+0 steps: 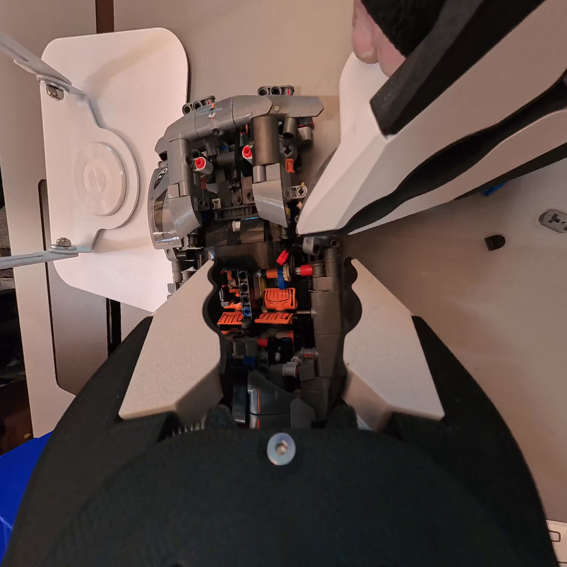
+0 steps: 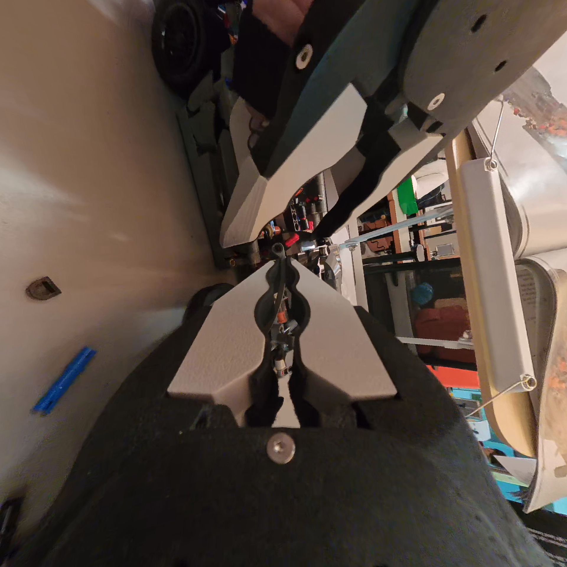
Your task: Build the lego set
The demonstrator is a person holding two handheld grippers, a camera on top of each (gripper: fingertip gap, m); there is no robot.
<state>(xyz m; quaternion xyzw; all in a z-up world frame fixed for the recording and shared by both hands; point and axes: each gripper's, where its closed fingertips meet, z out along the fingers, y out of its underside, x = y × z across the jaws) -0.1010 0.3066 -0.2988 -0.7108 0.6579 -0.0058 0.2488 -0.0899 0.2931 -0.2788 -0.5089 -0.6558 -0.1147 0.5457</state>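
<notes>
The grey Lego car model (image 1: 245,171), with orange seats (image 1: 279,299) inside, stands on end. My left gripper (image 1: 282,264) is shut on its lower body, one finger on each side. My right gripper (image 1: 322,230) comes in from the upper right, with its tips at the model's right side next to a red pin (image 1: 282,257). In the right wrist view my right gripper (image 2: 282,262) is shut on a thin black Lego piece (image 2: 277,250) whose ring end sticks out past the tips. The left gripper (image 2: 276,236) and the model (image 2: 302,214) lie just beyond it.
A white stand (image 1: 113,153) with metal brackets is behind the model. A blue Lego piece (image 2: 64,380), a small dark piece (image 1: 494,242) and a grey piece (image 1: 555,219) lie on the pale table (image 1: 445,291). A car wheel (image 2: 181,46) shows at the top. An open booklet (image 2: 540,306) is on the right. Only a small space, under 4 cm, lies between the two pairs of fingers.
</notes>
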